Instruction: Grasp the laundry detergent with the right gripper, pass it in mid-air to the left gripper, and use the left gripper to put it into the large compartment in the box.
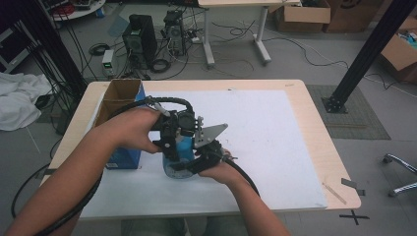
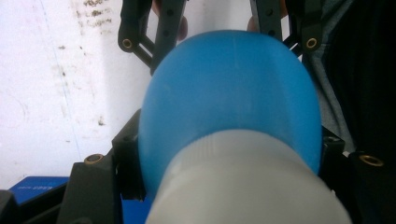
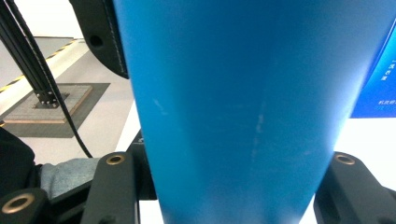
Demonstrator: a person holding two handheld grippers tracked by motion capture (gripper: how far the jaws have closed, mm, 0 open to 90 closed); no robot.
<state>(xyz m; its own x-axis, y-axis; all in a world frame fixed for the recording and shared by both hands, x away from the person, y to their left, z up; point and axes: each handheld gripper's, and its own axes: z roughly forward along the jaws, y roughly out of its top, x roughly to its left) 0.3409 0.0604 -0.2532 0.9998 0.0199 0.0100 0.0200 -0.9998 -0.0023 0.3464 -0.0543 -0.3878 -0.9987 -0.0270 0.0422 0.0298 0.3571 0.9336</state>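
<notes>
Open blue cardboard box (image 1: 123, 118) stood left, print too small to read. Left gripper (image 1: 172, 140) clamped the blue plastic bottle's (image 1: 179, 155) white cap (image 2: 247, 186); right gripper (image 1: 209, 155) clamped its body mid-table. White mat (image 1: 275, 147) stretched free rightward.

We log bottle (image 2: 233, 93): body mid-blue, matte; cap (image 2: 247, 186) off-white. In right gripper view we note faint pale scuffs on blue wall. Box (image 1: 120, 105): blue sides, brown cardboard inside; white print on blue panel. Left claw (image 1: 172, 147) and right claw (image 1: 196, 164): black, brass-coloured rivets; plate (image 1: 210, 133) grey. Counter (image 1: 314, 123): pale wood edge, white sheet (image 1: 275, 137) bearing dark specks. Floor (image 1: 305, 64) grey.
</notes>
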